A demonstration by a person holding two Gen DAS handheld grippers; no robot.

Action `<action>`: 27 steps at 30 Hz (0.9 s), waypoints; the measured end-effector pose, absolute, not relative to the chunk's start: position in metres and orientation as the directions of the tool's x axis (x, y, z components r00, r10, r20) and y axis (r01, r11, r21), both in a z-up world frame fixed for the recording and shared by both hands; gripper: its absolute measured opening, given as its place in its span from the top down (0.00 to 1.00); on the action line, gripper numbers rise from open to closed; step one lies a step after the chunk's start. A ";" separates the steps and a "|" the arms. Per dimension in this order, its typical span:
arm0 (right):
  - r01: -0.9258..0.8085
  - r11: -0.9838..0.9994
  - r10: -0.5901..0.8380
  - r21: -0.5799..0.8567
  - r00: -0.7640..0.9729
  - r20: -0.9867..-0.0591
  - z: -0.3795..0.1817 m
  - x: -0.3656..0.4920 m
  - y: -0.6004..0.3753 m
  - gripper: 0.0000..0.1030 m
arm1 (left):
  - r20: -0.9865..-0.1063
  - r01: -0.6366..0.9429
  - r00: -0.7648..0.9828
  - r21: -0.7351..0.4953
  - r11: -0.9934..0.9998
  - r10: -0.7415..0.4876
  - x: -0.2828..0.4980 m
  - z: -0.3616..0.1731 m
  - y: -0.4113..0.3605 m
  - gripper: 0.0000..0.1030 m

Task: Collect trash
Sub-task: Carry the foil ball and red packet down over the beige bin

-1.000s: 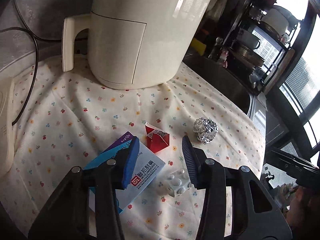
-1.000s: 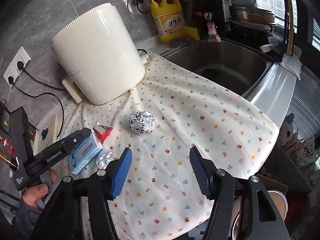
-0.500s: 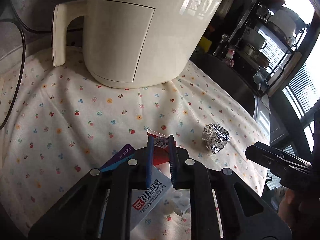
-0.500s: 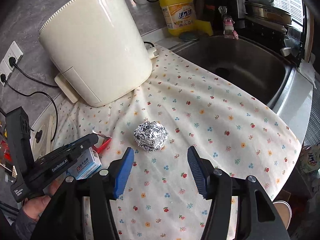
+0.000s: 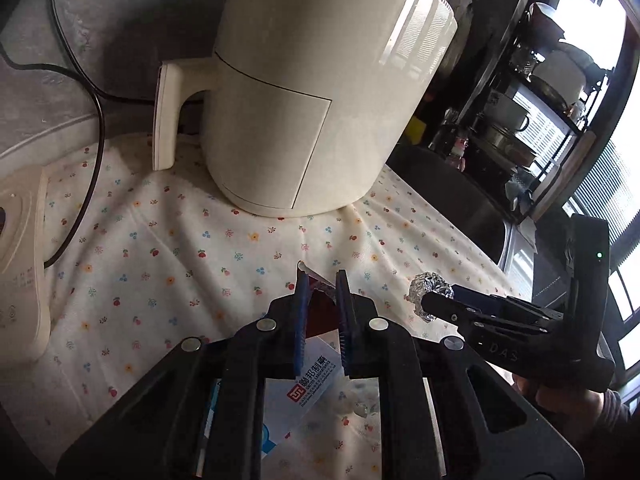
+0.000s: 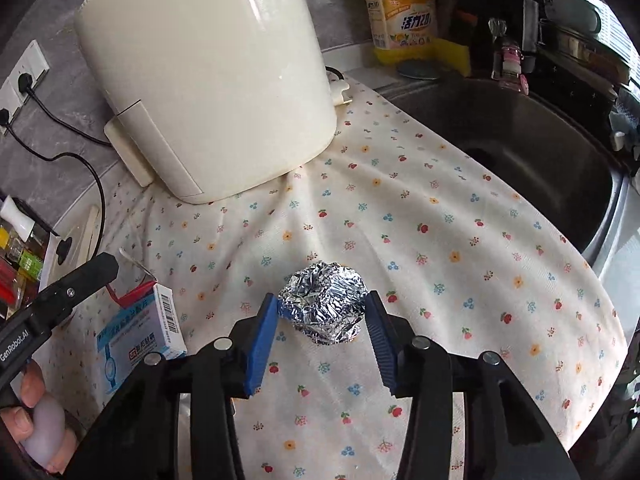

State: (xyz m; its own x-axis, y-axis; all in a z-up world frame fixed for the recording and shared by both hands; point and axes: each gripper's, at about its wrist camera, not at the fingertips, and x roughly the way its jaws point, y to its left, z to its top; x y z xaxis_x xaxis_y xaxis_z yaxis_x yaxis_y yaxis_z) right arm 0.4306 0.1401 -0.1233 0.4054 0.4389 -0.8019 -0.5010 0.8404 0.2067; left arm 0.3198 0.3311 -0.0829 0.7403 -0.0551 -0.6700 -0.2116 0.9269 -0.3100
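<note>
Right wrist: right tongs (image 6: 322,312) straddle crinkled foil ball (image 6: 323,305), unclenched — left tongs (image 5: 320,286) pinch red wrapper (image 5: 320,285)

Left gripper (image 5: 322,280) has clamped the red wrapper (image 5: 320,285); right gripper (image 6: 322,304) now straddles the foil ball (image 6: 324,302).

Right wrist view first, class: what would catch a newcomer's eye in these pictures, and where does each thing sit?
The shiny foil ball stands out, lying on the flowered cloth between the pads of the right gripper. Behind it a big cream appliance fills the back of the cloth, with the dark sink to its right. At the left, the left gripper is shut on a red wrapper above a white-and-blue box.
</note>
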 end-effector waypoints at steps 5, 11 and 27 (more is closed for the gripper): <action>-0.542 0.812 0.483 0.218 0.413 -0.772 -0.102 0.404 0.129 0.58 | -0.648 -0.208 0.761 -0.307 0.929 -0.044 0.310 -0.069 0.318 0.87; -0.542 0.806 0.511 0.239 0.433 -0.743 -0.085 0.378 0.098 0.58 | -0.626 -0.179 0.778 -0.296 0.938 -0.049 0.301 -0.054 0.289 0.87; -0.487 0.825 0.532 0.287 0.499 -0.684 -0.041 0.326 -0.036 0.58 | -0.571 -0.108 0.816 -0.293 0.950 -0.083 0.281 -0.018 0.172 0.87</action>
State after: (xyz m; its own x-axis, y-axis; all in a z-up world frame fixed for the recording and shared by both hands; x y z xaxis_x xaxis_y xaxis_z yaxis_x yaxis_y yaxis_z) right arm 0.3262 -0.0359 -0.0410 0.4992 0.5321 -0.6839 -0.4866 0.8252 0.2868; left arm 0.2814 0.1723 -0.0183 0.8164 -0.0835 -0.5715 -0.1079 0.9500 -0.2929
